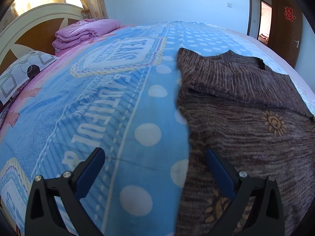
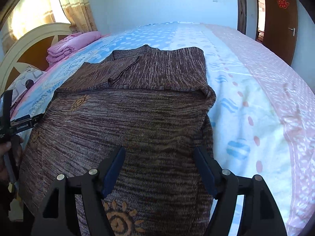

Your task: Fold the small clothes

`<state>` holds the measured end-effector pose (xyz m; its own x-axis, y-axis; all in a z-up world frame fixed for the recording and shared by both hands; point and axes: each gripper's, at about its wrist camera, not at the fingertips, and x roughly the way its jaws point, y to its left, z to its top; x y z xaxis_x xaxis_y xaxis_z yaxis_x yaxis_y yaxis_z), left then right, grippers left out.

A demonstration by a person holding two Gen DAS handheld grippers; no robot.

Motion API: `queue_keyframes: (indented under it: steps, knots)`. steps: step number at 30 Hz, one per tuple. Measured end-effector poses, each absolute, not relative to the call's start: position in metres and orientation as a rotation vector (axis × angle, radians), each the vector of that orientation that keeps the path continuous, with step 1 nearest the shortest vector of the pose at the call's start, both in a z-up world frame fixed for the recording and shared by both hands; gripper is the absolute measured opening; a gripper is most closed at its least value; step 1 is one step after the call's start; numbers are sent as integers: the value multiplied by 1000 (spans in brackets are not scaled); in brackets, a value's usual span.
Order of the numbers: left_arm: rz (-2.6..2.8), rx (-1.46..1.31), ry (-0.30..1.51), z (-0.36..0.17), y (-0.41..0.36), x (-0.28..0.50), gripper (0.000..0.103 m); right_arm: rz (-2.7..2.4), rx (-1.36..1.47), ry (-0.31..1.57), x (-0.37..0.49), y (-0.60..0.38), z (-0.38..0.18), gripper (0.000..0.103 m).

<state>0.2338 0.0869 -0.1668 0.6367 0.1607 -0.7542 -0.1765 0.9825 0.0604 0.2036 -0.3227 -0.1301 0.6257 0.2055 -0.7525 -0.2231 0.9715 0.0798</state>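
A brown knitted sweater (image 2: pixel 149 114) with orange sun motifs lies flat on the bed; its upper part looks folded across its width. In the left wrist view the sweater (image 1: pixel 246 108) covers the right half of the blue dotted blanket (image 1: pixel 118 108). My left gripper (image 1: pixel 153 152) is open just above the sweater's left edge, its right finger over the knit, its left finger over the blanket, and nothing is between them. My right gripper (image 2: pixel 159 149) is open low over the sweater's lower part, pads apart and clear of the cloth. A hand (image 2: pixel 9 153) holds a black device at the left edge.
A folded pink quilt (image 1: pixel 84 33) and a patterned pillow (image 1: pixel 21 72) lie by the cream headboard (image 1: pixel 29 25) at the far left. Pale pink bedding (image 2: pixel 275 98) runs along the bed's right side. A brown door (image 2: pixel 279 23) stands open beyond.
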Motion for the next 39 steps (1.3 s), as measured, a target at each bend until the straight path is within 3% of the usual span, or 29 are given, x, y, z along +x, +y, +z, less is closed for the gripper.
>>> queue_keyframes:
  steps: [39]
  knots:
    - [-13, 42, 975, -177, 48, 121, 103, 275, -119, 917, 95, -309, -144, 73]
